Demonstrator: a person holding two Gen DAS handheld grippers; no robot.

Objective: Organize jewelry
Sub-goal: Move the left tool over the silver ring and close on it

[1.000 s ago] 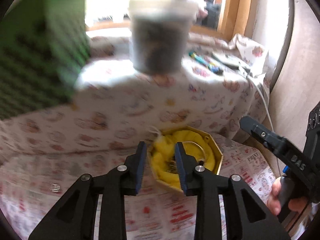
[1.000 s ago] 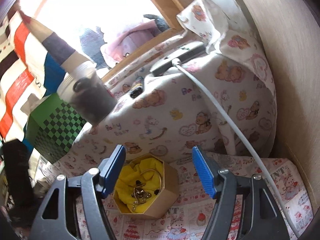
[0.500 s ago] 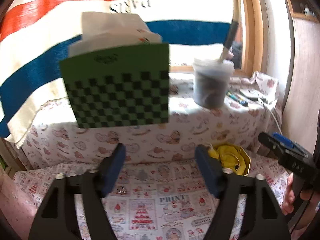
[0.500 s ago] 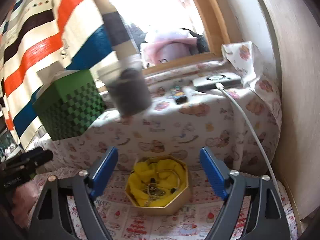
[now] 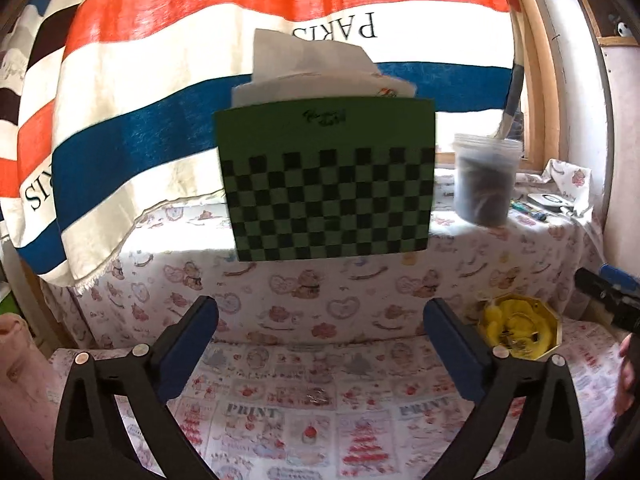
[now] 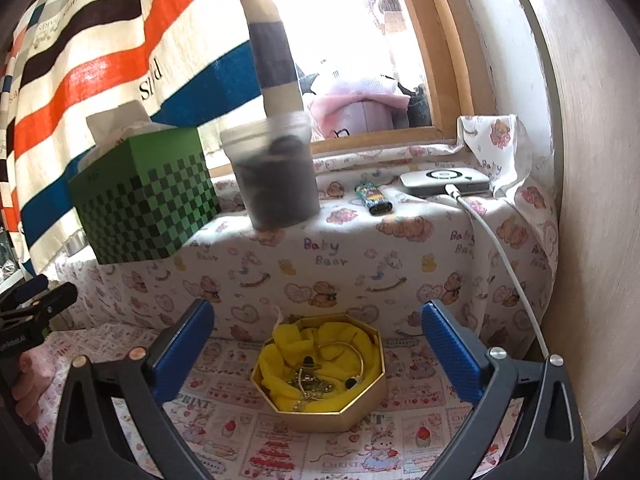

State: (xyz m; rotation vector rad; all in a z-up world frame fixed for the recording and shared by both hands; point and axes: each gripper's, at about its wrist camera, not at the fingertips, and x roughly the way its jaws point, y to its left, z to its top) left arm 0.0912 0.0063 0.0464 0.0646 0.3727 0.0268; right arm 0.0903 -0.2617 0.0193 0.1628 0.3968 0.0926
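Right wrist view: right gripper [image 6: 318, 354] hangs just above and in front of the gold octagonal box [image 6: 320, 372], jaws opening, blue pads wide apart, nothing pinched between them. The box sits on the printed cloth [image 6: 224, 432], lined with yellow fabric [image 6: 288, 360]; a heap of small jewelry [image 6: 310, 380] and a thin bangle [image 6: 348, 354] lie inside. Behind it a raised ledge under a teddy-bear cloth [image 6: 360, 264] carries a green checkered tissue box [image 6: 148, 196], a blurred plastic tub [image 6: 276, 176] with dark contents, a small lighter [image 6: 374, 198] and a white device [image 6: 444, 182] with a white cable [image 6: 508, 264] running down to the right. Left gripper [image 6: 32, 304] shows at the left edge, a hand [image 6: 28, 384] on its grip.

Left wrist view: left gripper [image 5: 320, 344] also has its jaws opening, pads far apart, nothing between them, pointing at the ledge front below the tissue box [image 5: 328, 184]. A small shiny piece [image 5: 318, 396] lies on the cloth [image 5: 280, 432] between the pads, not touched; too small to tell what it is. The gold box [image 5: 520, 330] sits off to the right, near the right gripper [image 5: 608, 292] at the edge. Striped towel [image 5: 160, 92] hangs behind.
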